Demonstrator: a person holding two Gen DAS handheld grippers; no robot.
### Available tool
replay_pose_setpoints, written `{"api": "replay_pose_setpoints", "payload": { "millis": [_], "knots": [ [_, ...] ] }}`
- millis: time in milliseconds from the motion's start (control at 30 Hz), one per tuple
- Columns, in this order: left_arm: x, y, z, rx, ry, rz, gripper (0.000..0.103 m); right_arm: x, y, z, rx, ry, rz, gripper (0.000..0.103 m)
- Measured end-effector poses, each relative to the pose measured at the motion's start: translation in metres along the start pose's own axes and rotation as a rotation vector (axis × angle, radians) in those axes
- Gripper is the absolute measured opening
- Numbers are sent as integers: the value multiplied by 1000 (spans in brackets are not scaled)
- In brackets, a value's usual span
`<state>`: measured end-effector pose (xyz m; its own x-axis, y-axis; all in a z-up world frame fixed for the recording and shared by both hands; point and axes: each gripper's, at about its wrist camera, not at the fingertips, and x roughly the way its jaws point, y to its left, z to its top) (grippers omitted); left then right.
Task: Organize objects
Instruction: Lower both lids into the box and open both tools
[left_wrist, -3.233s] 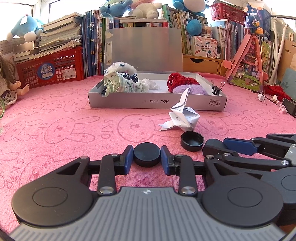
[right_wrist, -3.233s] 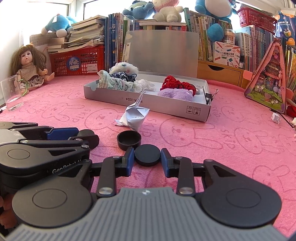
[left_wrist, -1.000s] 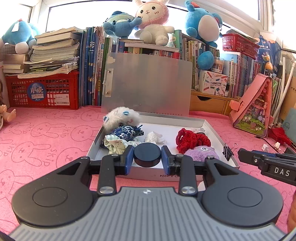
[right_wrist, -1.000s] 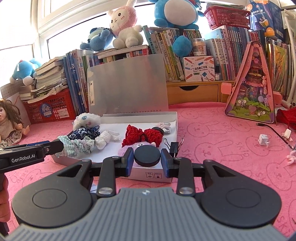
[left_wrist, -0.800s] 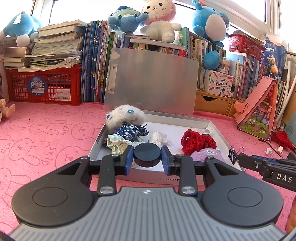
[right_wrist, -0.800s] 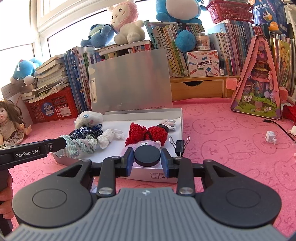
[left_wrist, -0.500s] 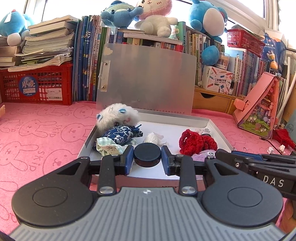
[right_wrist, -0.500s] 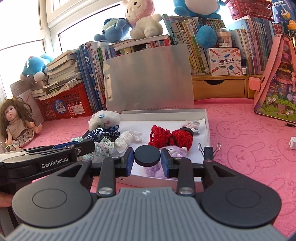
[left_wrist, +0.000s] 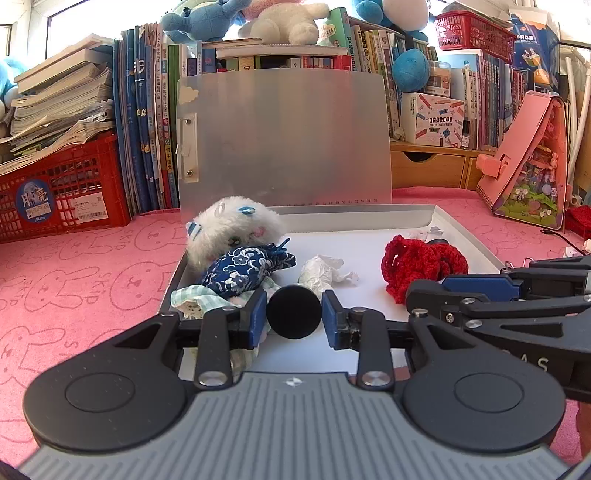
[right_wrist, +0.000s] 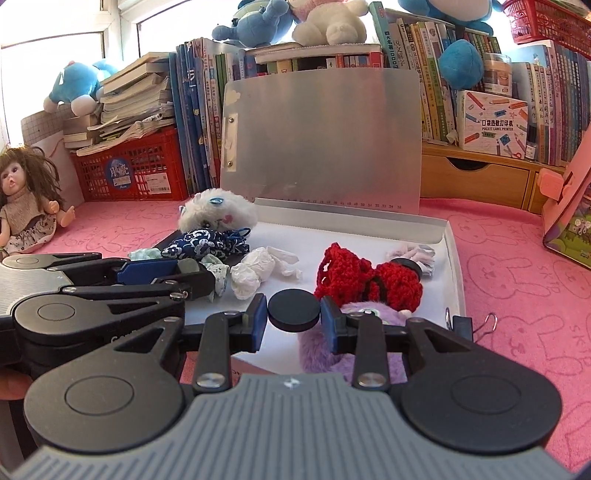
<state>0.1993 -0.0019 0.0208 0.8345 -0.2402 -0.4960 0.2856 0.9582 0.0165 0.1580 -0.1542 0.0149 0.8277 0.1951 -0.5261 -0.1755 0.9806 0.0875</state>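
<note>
The left gripper (left_wrist: 294, 316) is clamped on a round black plastic cap (left_wrist: 294, 312), pinched between its blue-padded fingers (left_wrist: 255, 315), and it hangs over the front left part of a shallow grey cardboard box (left_wrist: 469, 236) whose silver-grey lid (left_wrist: 284, 136) stands upright at the box's back edge. The right gripper (right_wrist: 294, 317) likewise grips a second round black disc-shaped cap (right_wrist: 294, 311) between its own blue pads (right_wrist: 331, 325), held over the front middle of the same box, just in front of a red crocheted piece (right_wrist: 365, 277). Each gripper reaches into the other's view from the side, so the two sit close beside one another above the box's front edge. Inside the box, a white fluffy plush toy (left_wrist: 232, 229) lies in the back left corner, with a blue floral fabric pouch (left_wrist: 243, 273) touching it in front and a pale green checked cloth (left_wrist: 192, 299) at the front left edge. A crumpled white tissue (left_wrist: 321, 273) rests near the middle of the white floor. A purple furry toy (right_wrist: 354, 354) sits under the right gripper near the front right edge, and a black binder clip (right_wrist: 461, 325) is clipped on the box's right wall. The box stands on a pink bunny-print cloth (left_wrist: 92, 280), with a red plastic crate (left_wrist: 62, 192) of books behind it at the left.
</note>
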Motion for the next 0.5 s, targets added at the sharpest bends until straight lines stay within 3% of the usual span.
{"api": "replay_pose_setpoints", "payload": {
  "millis": [500],
  "knots": [
    [32, 5, 13, -6, -7, 28, 37, 19, -24, 11, 78, -26, -51, 38]
  ]
}}
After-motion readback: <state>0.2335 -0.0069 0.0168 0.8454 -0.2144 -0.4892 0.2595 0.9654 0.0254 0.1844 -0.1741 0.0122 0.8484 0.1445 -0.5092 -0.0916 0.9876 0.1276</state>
